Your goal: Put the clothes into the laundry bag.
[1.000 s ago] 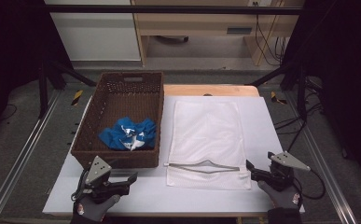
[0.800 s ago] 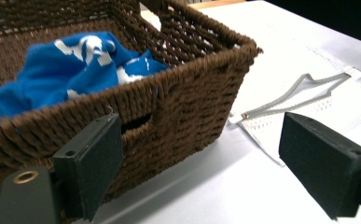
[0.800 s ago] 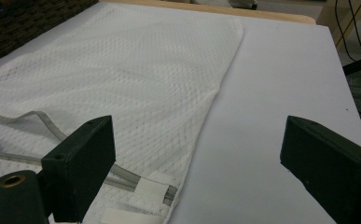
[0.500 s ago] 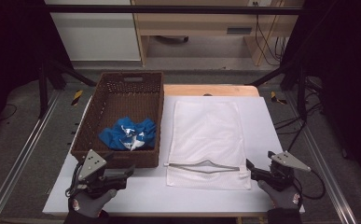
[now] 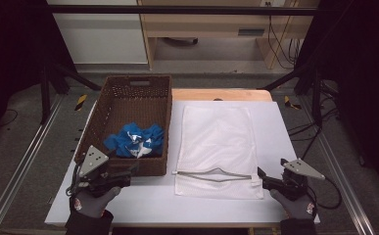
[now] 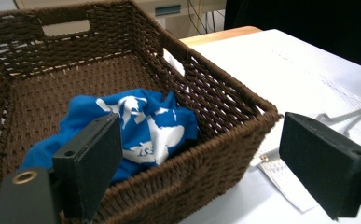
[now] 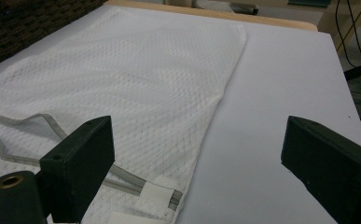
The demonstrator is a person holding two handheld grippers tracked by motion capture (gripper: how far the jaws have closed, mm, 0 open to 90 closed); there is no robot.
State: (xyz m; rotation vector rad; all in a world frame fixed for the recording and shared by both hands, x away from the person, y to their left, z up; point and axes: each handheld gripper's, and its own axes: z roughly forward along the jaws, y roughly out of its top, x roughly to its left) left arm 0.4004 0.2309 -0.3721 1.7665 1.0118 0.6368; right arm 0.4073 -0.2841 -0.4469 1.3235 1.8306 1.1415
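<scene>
Hand-held gripper (image 5: 130, 169) over white table (image 5: 280, 127).

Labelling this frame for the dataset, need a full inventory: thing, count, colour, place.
Rectangular woven wicker basket: 1, dark brown, left half of the table.
Crumpled cloth with white print: 1, blue, inside the basket at its near end.
Flat mesh laundry bag with a grey zip: 1, white, right of the basket, zip end toward the person.
Table top: 1, white, with a wooden strip at the far edge.
Left gripper: 1, black jaws open, at the basket's near edge.
Right gripper: 1, black jaws open, by the bag's near right corner.
Gloved hands: 2, grey, at the near edge.
</scene>
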